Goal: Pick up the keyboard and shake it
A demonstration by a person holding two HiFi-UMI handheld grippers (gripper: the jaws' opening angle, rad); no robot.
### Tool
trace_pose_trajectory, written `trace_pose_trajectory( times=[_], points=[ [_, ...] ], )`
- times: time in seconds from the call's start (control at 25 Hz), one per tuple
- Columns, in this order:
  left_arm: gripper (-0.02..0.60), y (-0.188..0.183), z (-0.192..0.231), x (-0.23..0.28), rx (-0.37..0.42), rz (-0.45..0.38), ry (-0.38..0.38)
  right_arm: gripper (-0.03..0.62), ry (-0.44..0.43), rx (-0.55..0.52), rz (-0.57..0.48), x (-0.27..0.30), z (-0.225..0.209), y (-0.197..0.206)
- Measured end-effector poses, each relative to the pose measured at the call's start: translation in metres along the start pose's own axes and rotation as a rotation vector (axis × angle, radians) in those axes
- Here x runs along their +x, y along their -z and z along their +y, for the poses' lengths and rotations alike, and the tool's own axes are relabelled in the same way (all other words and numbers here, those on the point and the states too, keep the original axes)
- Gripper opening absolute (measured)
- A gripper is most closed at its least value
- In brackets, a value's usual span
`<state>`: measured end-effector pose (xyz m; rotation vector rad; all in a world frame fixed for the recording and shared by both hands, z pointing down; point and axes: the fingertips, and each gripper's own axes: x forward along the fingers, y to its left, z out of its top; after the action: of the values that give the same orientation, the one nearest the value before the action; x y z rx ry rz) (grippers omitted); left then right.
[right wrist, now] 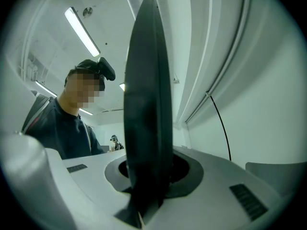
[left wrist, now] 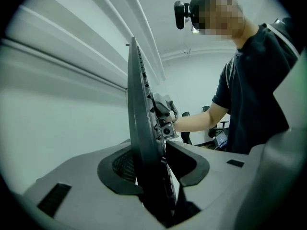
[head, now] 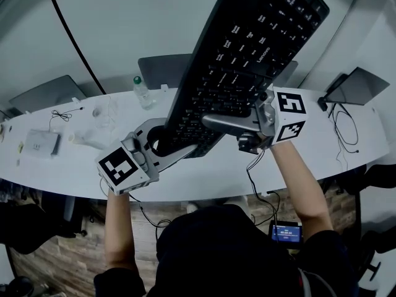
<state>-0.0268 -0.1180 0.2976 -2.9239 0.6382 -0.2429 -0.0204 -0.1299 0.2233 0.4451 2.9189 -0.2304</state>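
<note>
A black keyboard [head: 247, 60] is lifted off the desk and tilted steeply, its far end high at the upper right. My right gripper [head: 210, 122] is shut on its near long edge; in the right gripper view the keyboard [right wrist: 146, 104] stands edge-on, squeezed between both pads of that gripper [right wrist: 151, 171]. My left gripper [head: 162, 142] is at the keyboard's lower left end. In the left gripper view the keyboard [left wrist: 144, 143] stands between the jaws of that gripper [left wrist: 153, 169], against the left pad, with a thin light gap on the right pad's side.
Below lies a curved white desk [head: 74, 166] with a water bottle [head: 142, 91], a small white box [head: 40, 142], loose cables [head: 343, 129] and grey laptops [head: 49, 91] [head: 359, 82]. A chair back [head: 161, 70] stands behind the desk.
</note>
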Motion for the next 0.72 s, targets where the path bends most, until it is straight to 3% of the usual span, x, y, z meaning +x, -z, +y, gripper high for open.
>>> trace_pose_trajectory(
  times=[0.32,0.52,0.72],
  points=[
    [0.270,-0.002,0.032,-0.030,0.016,-0.058,-0.225,0.089,0.106,0.003,-0.070,-0.001,-0.014,-0.003],
    [0.296,-0.008,0.063,-0.060,-0.035,-0.155,-0.394,0.089,0.188,0.013,-0.161,-0.005,-0.032,-0.015],
    [0.313,-0.013,0.084,-0.085,-0.094,-0.250,-0.510,0.089,0.235,0.034,-0.259,-0.010,-0.042,-0.033]
  ],
)
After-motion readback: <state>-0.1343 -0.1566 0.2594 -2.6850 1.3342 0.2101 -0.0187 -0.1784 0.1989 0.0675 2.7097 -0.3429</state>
